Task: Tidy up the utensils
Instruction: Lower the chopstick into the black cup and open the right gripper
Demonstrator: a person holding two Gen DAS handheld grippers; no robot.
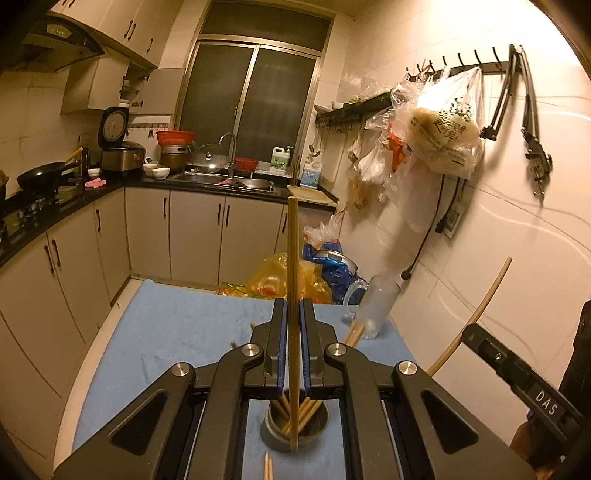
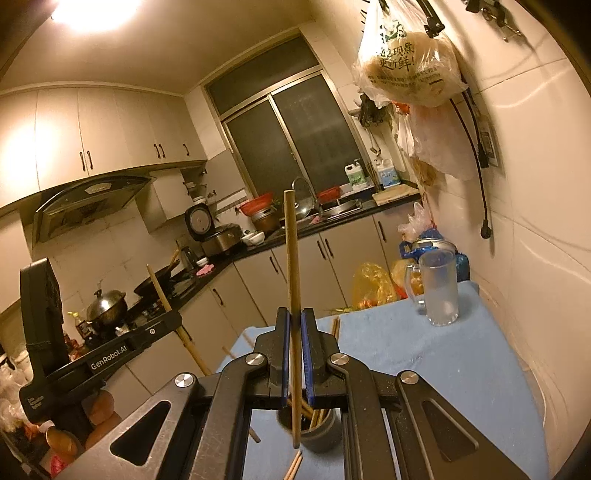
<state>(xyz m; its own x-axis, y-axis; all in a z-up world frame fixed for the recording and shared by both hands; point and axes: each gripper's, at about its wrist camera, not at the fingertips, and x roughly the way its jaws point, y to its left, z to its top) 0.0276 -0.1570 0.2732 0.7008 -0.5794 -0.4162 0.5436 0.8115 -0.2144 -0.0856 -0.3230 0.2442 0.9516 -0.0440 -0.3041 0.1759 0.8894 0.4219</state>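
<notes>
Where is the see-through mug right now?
The glass mug stands upright at the far right of the blue cloth, near the tiled wall, with the yellow bags just behind it in the right wrist view.

White tiled wall [image 1: 517, 236], dark window [image 1: 251, 92], beige cabinets [image 1: 192, 236], ceiling light [image 2: 96, 11].

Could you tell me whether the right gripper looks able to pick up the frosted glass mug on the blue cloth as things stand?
Probably not yet: the right gripper is shut on a wooden chopstick, so its jaws are occupied. The path to the frosted glass mug otherwise looks open.
</notes>
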